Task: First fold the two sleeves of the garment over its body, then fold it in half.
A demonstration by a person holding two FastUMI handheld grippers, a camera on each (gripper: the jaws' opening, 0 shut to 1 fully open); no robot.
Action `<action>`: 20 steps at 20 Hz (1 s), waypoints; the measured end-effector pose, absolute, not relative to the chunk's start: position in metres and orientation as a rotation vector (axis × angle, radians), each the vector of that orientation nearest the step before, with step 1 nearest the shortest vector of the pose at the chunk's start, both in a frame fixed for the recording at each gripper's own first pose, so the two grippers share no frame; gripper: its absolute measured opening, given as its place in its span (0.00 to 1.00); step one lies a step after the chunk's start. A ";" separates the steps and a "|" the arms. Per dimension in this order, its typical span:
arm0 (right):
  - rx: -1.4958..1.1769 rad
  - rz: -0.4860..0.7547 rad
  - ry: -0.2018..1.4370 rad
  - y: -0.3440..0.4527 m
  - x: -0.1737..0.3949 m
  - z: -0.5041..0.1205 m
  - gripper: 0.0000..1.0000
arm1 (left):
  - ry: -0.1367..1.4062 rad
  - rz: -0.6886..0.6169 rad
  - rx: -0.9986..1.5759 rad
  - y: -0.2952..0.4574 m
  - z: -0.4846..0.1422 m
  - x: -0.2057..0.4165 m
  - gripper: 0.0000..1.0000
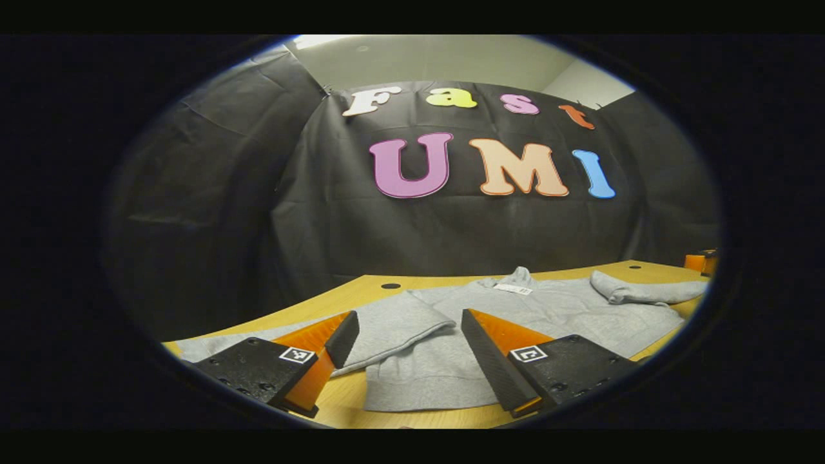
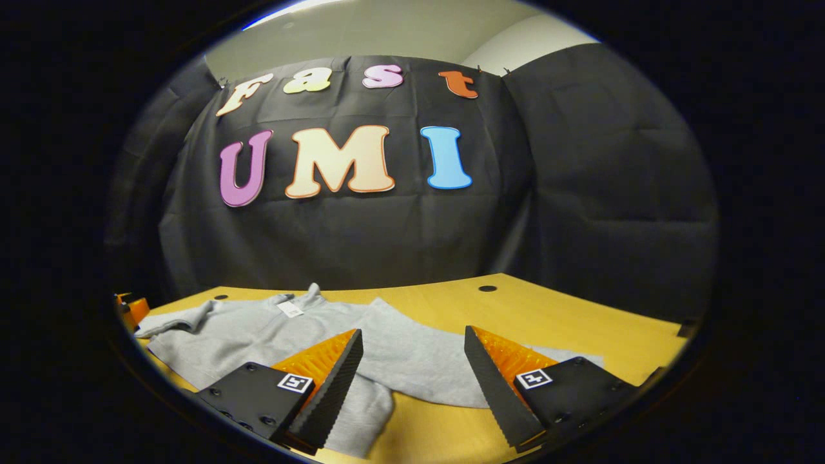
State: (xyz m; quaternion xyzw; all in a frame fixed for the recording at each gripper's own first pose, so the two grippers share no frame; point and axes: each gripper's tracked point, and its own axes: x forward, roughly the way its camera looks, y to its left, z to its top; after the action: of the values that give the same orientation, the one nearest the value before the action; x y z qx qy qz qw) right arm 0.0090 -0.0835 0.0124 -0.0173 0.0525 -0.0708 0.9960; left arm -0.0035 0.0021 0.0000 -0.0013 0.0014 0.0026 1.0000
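A grey sweatshirt (image 1: pixel 515 309) lies flat on the wooden table (image 1: pixel 361 290), collar toward the back wall with a white tag showing. In the left gripper view one sleeve (image 1: pixel 393 325) runs out to the left, passing under my open left gripper (image 1: pixel 406 328), whose fingers hover above it without touching. The other sleeve (image 1: pixel 644 291) lies bunched at the far right. In the right gripper view the sweatshirt (image 2: pixel 258 335) spreads to the left and a sleeve (image 2: pixel 438 367) stretches right across the table. My right gripper (image 2: pixel 412 351) hangs open above that sleeve.
The table's (image 2: pixel 548 316) far edge meets the black cloth wall. Round cable holes (image 1: pixel 390 285) (image 2: pixel 487 289) sit near the back. An orange object (image 1: pixel 701 261) stands at the table's edge, also visible as an orange object (image 2: pixel 132 309) at the left.
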 end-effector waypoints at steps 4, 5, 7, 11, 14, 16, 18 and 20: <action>-0.054 -0.161 0.226 -0.122 0.002 0.010 0.99 | 0.003 0.001 -0.003 0.001 0.000 -0.003 0.94; -0.039 -0.167 0.255 -0.130 0.000 0.010 0.99 | 0.003 0.001 -0.003 0.002 0.001 -0.003 0.94; -0.018 -0.190 0.323 -0.149 -0.003 0.002 0.99 | 0.003 0.000 -0.003 0.000 0.001 -0.002 0.94; -0.007 -0.240 0.457 -0.183 -0.011 -0.029 0.98 | 0.002 0.000 -0.002 0.000 0.001 -0.003 0.94; 0.000 -0.284 0.556 -0.210 -0.016 -0.057 0.99 | 0.001 0.000 -0.003 0.001 0.000 -0.003 0.94; -0.017 -0.306 0.602 -0.221 -0.020 -0.068 0.99 | 0.001 0.000 -0.003 0.001 0.000 -0.003 0.94; -0.002 -0.308 0.635 -0.224 -0.022 -0.077 0.98 | 0.001 0.000 -0.002 0.000 0.000 -0.003 0.94; 0.012 -0.318 0.656 -0.231 -0.024 -0.084 0.99 | 0.001 -0.001 -0.002 0.001 0.000 -0.003 0.94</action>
State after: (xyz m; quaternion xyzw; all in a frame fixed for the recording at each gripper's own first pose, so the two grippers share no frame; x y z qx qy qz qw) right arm -0.0235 -0.2309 -0.0837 0.0058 0.3209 -0.1556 0.9342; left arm -0.0034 0.0012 0.0000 -0.0012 0.0006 -0.0003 1.0000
